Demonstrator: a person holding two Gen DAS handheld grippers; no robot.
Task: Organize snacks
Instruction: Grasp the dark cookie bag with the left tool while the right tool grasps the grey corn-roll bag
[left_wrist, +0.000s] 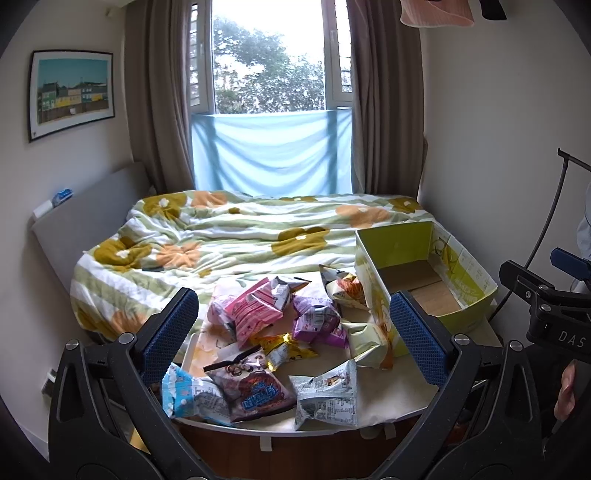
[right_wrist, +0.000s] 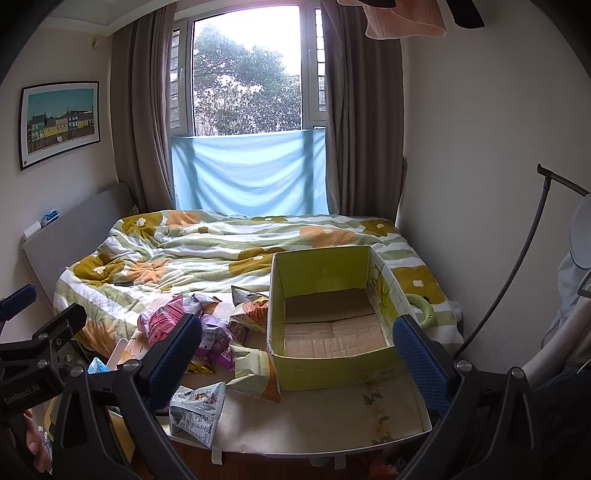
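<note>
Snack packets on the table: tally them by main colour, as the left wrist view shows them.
Pink packets: 1
Purple packets: 2, overlapping, so not certain
Gold packet: 1
Cream-and-orange packets: 2
Grey-white packet: 1
Dark maroon packet: 1
Light blue packet: 1
Total: 9, though some in the pile may be hidden.

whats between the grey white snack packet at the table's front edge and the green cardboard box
A pale cream and orange crinkled snack bag lies between the grey-white packet and the green box, seen best in the right wrist view.
</note>
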